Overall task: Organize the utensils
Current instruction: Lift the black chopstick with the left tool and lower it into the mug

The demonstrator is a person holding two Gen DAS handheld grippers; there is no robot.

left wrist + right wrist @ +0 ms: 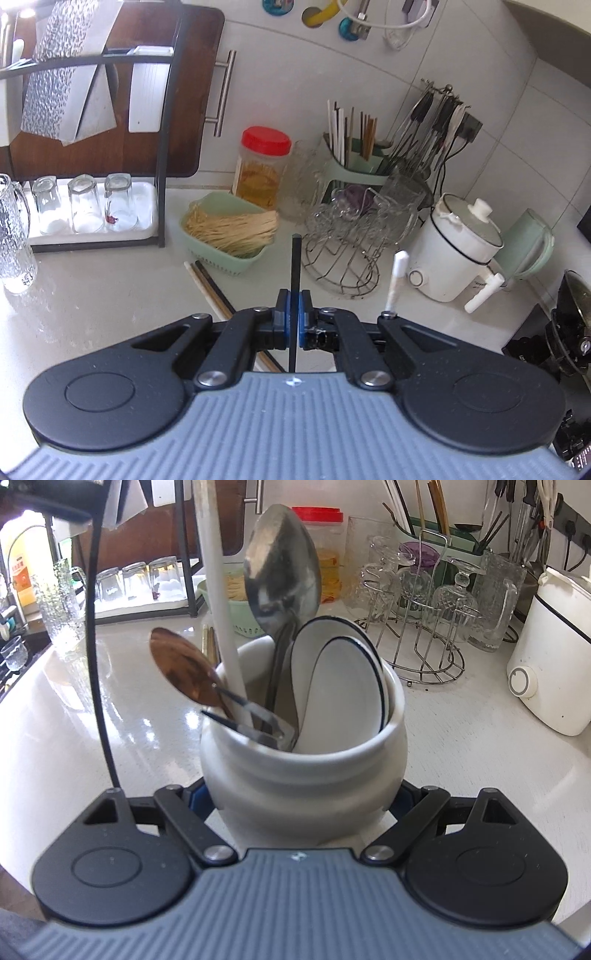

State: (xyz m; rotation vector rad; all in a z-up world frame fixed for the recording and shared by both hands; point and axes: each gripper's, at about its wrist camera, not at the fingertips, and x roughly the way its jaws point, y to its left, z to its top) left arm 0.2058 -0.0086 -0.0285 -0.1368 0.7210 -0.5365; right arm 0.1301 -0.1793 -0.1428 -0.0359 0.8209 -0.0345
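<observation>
1. Left gripper [294, 301] was pinched tight on a thin black chopstick [294, 266], held upright above the white counter [110, 295].
2. Right gripper [301, 797] stood partly spread, its jaws clasping the white ceramic jar [303, 775] low on both sides.
3. Jar held a steel spoon [282, 572], a copper-coloured spoon [181, 664], white ceramic spoons [343, 686] and a white chopstick [218, 590].
4. Two loose chopsticks [210, 288] lay on the counter just beside a green basket [229, 258].
</observation>
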